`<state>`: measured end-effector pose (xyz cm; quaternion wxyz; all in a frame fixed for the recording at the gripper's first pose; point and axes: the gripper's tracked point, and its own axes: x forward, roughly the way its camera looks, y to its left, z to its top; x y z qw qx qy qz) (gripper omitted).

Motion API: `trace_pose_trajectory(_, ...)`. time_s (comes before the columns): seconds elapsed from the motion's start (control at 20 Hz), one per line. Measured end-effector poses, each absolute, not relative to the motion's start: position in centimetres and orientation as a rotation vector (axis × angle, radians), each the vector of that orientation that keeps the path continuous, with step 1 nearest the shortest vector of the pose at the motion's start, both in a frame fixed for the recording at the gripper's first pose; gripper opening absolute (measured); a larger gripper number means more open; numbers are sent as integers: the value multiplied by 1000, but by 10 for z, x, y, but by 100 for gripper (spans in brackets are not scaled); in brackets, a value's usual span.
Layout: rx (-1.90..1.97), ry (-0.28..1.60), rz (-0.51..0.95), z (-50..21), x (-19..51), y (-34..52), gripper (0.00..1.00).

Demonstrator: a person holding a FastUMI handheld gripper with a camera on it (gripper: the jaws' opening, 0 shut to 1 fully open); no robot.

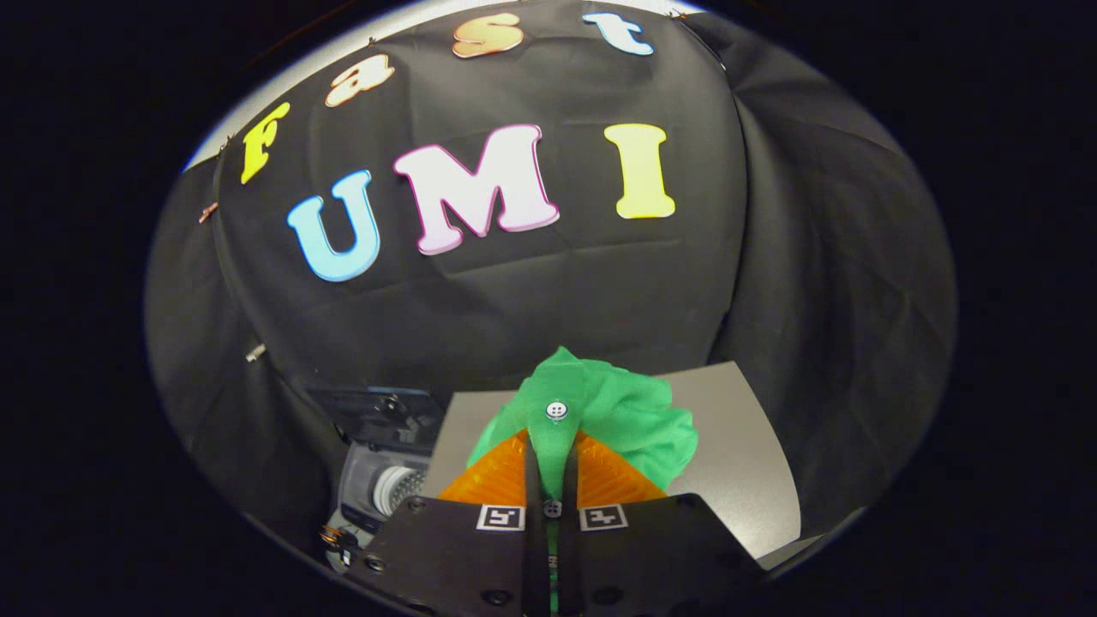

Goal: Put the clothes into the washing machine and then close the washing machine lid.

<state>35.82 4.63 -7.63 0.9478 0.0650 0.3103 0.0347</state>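
Looking along the fingers in the gripper view, we see the gripper (551,446) pinched nearly closed low in the centre of the frame, both fingers (506,470) pressing a strip of the green shirt (630,420). A white button (556,410) sits just ahead of the tips, and the cloth bunches beyond them over a grey sheet (737,463). At lower left we make out the small washing machine (381,484), lid (377,407) raised.

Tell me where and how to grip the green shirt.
Keep the grip as it is: the gripper is shut on the green shirt from above, at its button strip. That doubled strip is narrow and firm enough to pinch, and the rest bunches ahead of the fingers over the grey board.
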Motion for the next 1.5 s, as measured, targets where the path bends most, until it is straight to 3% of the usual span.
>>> trace_pose_trajectory(0.35,107,559,237,-14,346,146,8)
trace_pose_trajectory(0.6,133,564,329,-16,332,234,8)
trace_pose_trajectory(1.05,131,624,440,-95,323,374,9)
trace_pose_trajectory(1.5,-8,720,391,-247,332,416,9)
